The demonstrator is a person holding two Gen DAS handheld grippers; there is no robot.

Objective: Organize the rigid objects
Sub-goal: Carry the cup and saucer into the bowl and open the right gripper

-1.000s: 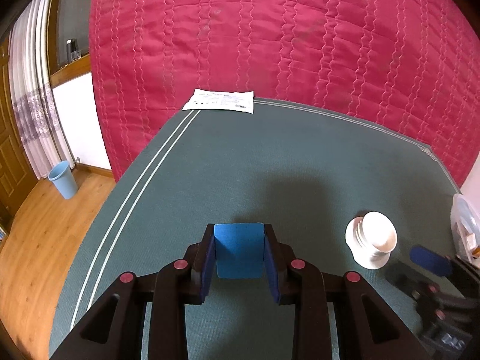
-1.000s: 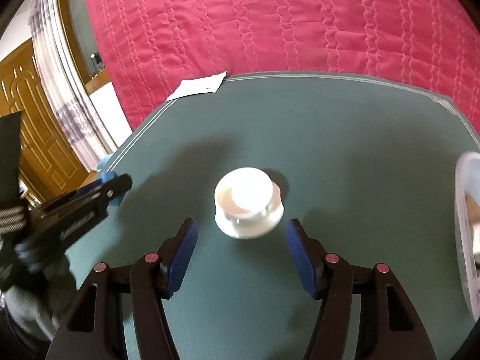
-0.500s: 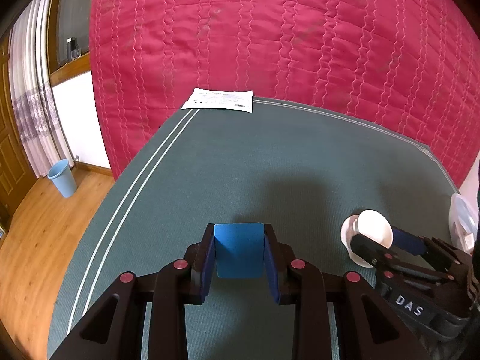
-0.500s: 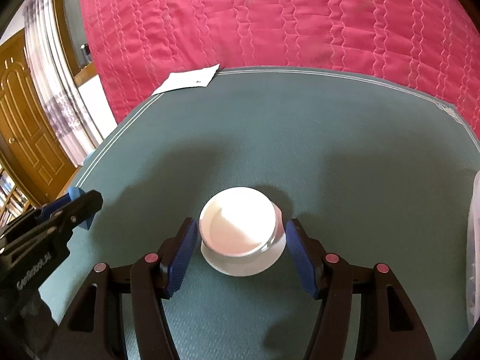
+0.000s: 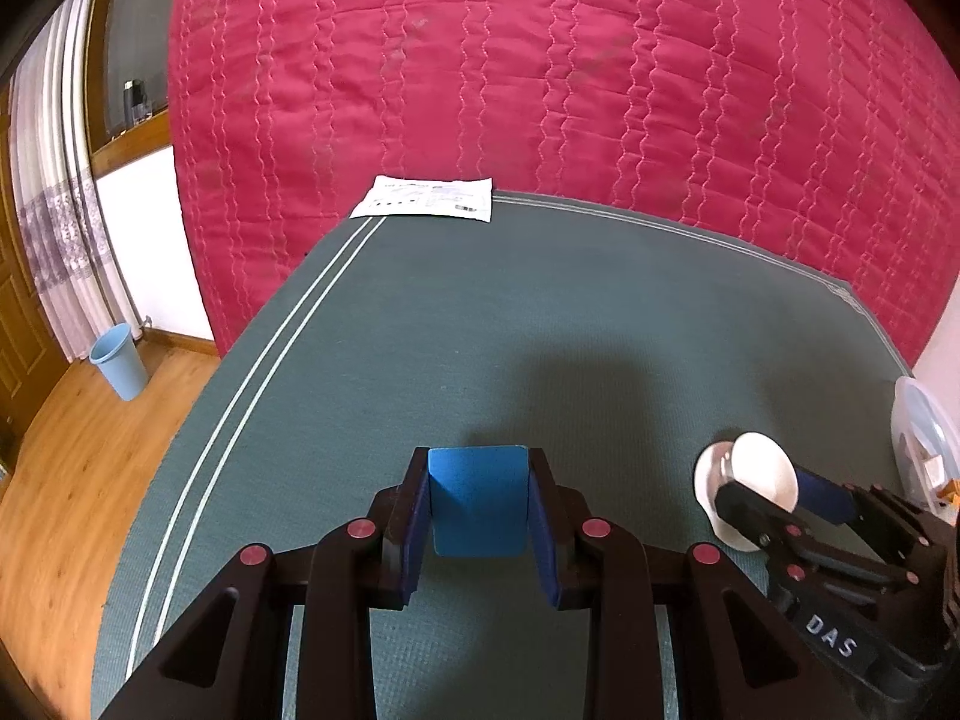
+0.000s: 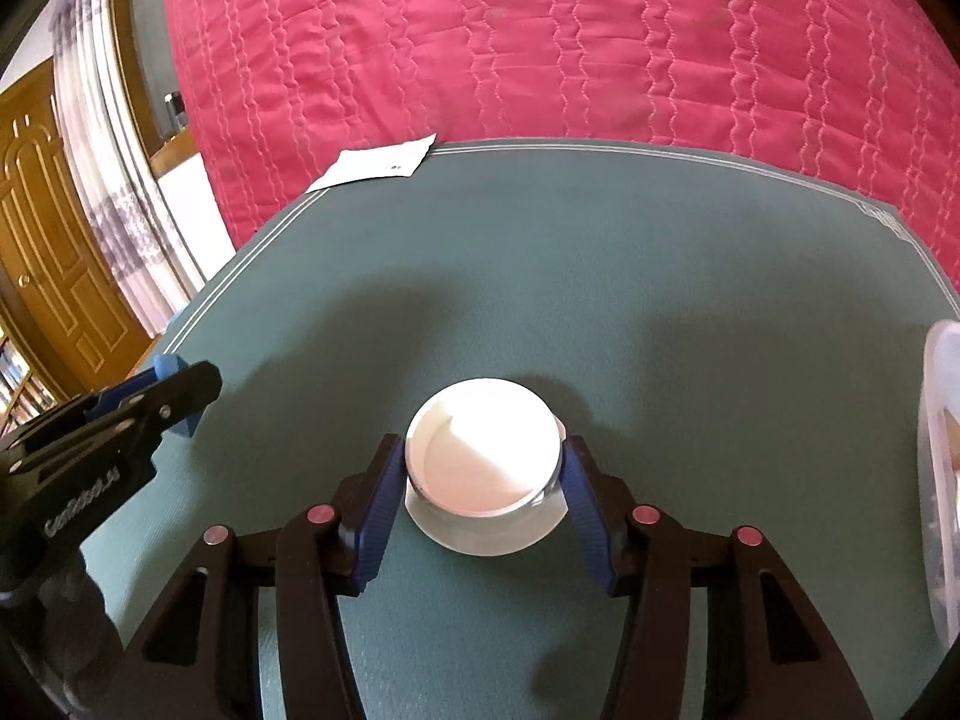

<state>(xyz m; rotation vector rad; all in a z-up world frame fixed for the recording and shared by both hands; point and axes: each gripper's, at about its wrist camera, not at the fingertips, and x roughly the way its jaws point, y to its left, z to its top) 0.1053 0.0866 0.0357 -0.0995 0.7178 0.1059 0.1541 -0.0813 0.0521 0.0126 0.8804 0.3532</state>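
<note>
The white cup (image 6: 483, 447) stands on a white saucer (image 6: 486, 531) on the green mat (image 6: 600, 276), toward the mat's near right part. The right gripper (image 6: 483, 468) brackets the cup; its jaws are closing, blue pads at the cup's sides. Left of the cup, the left gripper (image 5: 479, 501) is clamped on a blue block (image 5: 479, 501). A clear plastic container (image 6: 942, 468) sits right of the cup, and a paper sheet (image 5: 429, 199) lies at the mat's far left corner.

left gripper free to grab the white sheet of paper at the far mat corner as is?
Probably not. The left gripper is already shut on a blue rectangular block, so nothing more fits between its jaws. The way across the green mat to the white sheet of paper is bare.
</note>
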